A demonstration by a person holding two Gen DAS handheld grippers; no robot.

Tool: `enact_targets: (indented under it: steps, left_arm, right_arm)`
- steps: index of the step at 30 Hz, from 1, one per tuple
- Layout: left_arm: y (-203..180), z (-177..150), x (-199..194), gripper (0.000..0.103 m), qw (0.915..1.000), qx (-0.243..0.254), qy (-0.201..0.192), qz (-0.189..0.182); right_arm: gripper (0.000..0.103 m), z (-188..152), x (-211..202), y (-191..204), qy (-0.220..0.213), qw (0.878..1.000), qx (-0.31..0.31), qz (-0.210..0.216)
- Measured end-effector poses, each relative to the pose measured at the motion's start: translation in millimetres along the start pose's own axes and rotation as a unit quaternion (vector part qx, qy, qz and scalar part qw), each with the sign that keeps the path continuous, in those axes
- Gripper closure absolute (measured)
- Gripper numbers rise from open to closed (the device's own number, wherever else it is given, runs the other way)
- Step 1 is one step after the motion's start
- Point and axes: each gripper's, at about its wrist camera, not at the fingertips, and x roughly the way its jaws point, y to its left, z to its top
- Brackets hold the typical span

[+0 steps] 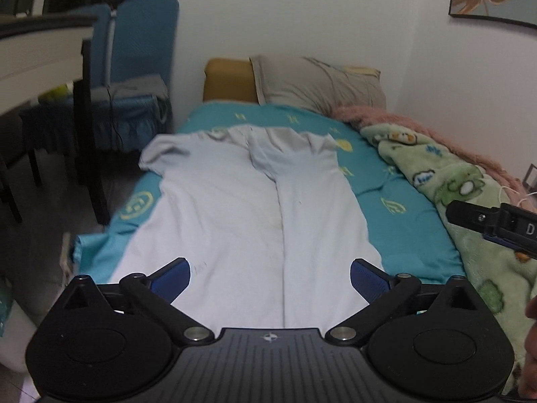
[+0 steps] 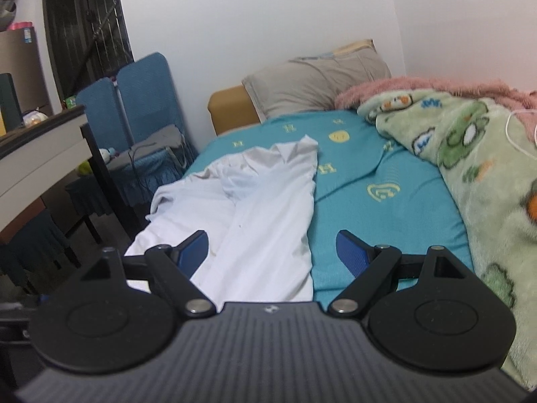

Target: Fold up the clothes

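Observation:
A white shirt (image 1: 241, 208) lies flat lengthwise on the teal bed sheet (image 1: 402, 208), collar toward the pillow, one sleeve hanging off the left bed edge. My left gripper (image 1: 270, 277) is open and empty, hovering over the shirt's near hem. The shirt also shows in the right wrist view (image 2: 261, 221), left of centre. My right gripper (image 2: 272, 250) is open and empty above the shirt's right edge and the sheet (image 2: 386, 221). Part of the right gripper shows at the right edge of the left wrist view (image 1: 496, 225).
A grey pillow (image 1: 319, 82) and a tan cushion (image 1: 230, 80) lie at the head of the bed. A green cartoon blanket (image 2: 476, 174) over a pink one (image 2: 419, 89) fills the bed's right side. Blue chairs (image 1: 134, 77) and a table (image 1: 40, 50) stand left.

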Motion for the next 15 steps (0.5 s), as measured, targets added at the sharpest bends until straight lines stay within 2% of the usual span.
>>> enact_targets:
  steps: [9,15]
  left_arm:
    - [-2,6,-7,0.0,0.9995,-0.005,-0.03,0.01]
    - [0,4,-5,0.0,0.9994,0.003,-0.028,0.019]
  right_arm:
    - [0.018,6,-19,6,-0.035,0.999,-0.02,0.007]
    - [0.018,9,-22,4,-0.051,0.999,-0.017,0.008]
